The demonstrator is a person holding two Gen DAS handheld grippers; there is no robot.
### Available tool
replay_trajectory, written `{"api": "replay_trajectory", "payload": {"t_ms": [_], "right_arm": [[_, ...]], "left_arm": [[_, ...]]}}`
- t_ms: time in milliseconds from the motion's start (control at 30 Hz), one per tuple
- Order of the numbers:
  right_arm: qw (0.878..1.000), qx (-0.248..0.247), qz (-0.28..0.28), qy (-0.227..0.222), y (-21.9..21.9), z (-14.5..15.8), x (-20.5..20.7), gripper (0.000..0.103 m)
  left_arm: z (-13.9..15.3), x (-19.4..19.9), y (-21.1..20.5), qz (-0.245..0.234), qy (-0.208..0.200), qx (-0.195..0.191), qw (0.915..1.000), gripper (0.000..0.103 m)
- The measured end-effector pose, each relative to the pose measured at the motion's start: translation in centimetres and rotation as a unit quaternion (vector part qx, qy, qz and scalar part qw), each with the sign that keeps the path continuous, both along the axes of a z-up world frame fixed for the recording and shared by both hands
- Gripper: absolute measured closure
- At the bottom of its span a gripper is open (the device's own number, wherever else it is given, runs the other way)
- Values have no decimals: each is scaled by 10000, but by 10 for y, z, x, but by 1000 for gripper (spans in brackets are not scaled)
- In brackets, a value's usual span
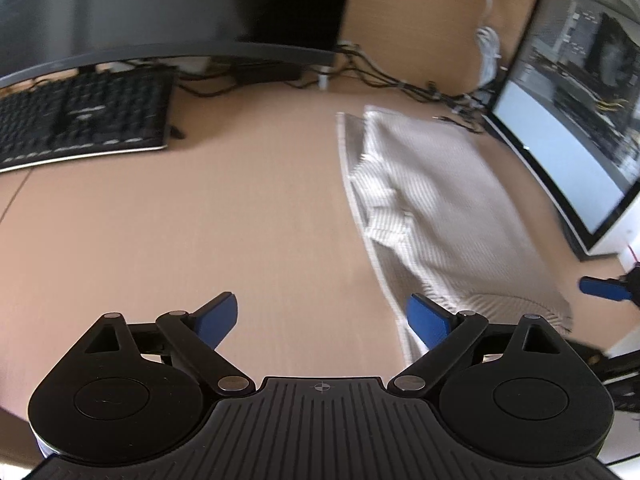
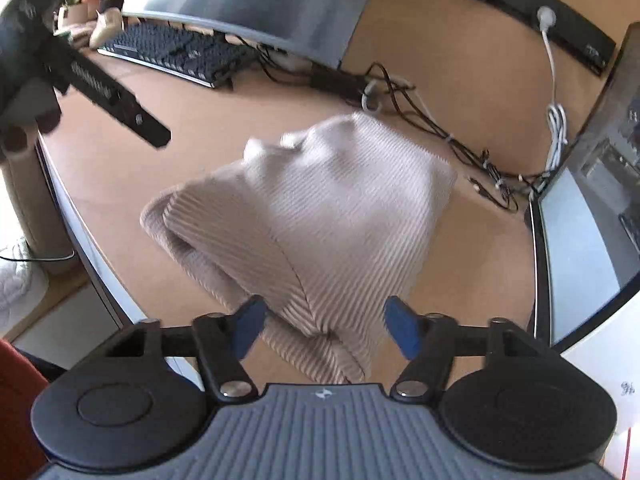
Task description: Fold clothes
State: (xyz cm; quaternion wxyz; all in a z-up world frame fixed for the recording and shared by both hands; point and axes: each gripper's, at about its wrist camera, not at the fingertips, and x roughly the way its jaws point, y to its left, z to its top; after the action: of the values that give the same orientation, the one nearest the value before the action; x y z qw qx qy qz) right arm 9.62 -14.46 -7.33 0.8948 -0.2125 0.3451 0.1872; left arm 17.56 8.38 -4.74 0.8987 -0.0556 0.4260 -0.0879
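Note:
A beige ribbed knit garment (image 1: 440, 200) lies folded on the wooden desk (image 1: 220, 220), at the right of the left wrist view. My left gripper (image 1: 322, 320) is open and empty, above bare desk just left of the garment's near edge. In the right wrist view the garment (image 2: 320, 216) fills the middle, its near end between the blue pads. My right gripper (image 2: 322, 330) is open, its fingers either side of that near end without closing on it. The right gripper's blue fingertip (image 1: 600, 288) shows at the far right of the left wrist view.
A black keyboard (image 1: 80, 120) and a dark monitor (image 1: 160, 8) stand at the back left. A second lit monitor (image 1: 572, 120) stands right of the garment. Tangled cables (image 2: 440, 128) lie behind it. The left gripper's body (image 2: 104, 88) reaches in at the upper left of the right wrist view.

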Motion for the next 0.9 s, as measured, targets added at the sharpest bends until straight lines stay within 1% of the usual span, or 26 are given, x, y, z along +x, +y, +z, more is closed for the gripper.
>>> {"api": "replay_trajectory", "payload": {"t_ms": [133, 167, 200, 267, 300, 367, 433, 467, 500, 567, 667, 767, 833, 900], "right_arm": [[9992, -15, 385, 74, 17, -4, 2, 42], [9985, -69, 534, 70, 23, -6, 2, 39], [9974, -154, 698, 41, 30, -10, 0, 34], [9945, -351, 985, -30, 44, -17, -3, 30], [9931, -440, 1082, -71, 50, -20, -4, 29], [9913, -590, 1168, -172, 58, -26, -2, 29], [9906, -713, 1137, -271, 62, -29, 3, 30], [9910, -744, 1081, -257, 63, -30, 6, 35], [9930, -641, 982, -169, 60, -30, 11, 38], [9973, -164, 697, 157, 50, -26, 23, 41], [9960, 552, 263, 644, 34, -20, 41, 43], [9854, 1264, -173, 1125, 18, -15, 60, 43], [9732, 1732, -463, 1440, 7, -11, 72, 43], [9610, 2104, -670, 1662, -3, -11, 78, 43]], "left_arm": [[-1, -2, -1, 51, -14, 233, 9997, 7], [0, -3, -3, 36, -36, 299, 9995, 7], [0, -3, -4, 7, -50, 316, 9995, 7], [1, -3, -7, -50, -76, 348, 9994, 6], [2, -3, -8, -75, -84, 346, 9993, 5], [3, -2, -10, -124, -98, 342, 9993, 5], [3, -2, -10, -163, -107, 354, 9992, 5], [3, -2, -10, -182, -112, 360, 9991, 5], [3, -1, -11, -199, -117, 364, 9991, 5], [3, -1, -10, -221, -126, 363, 9990, 5], [1, -2, -15, -421, -117, 401, 9982, 5], [-3, -3, -21, -686, -101, 448, 9966, 4], [-5, -3, -26, -863, -91, 478, 9951, 4], [-7, -4, -30, -1039, -80, 509, 9933, 4]]}}
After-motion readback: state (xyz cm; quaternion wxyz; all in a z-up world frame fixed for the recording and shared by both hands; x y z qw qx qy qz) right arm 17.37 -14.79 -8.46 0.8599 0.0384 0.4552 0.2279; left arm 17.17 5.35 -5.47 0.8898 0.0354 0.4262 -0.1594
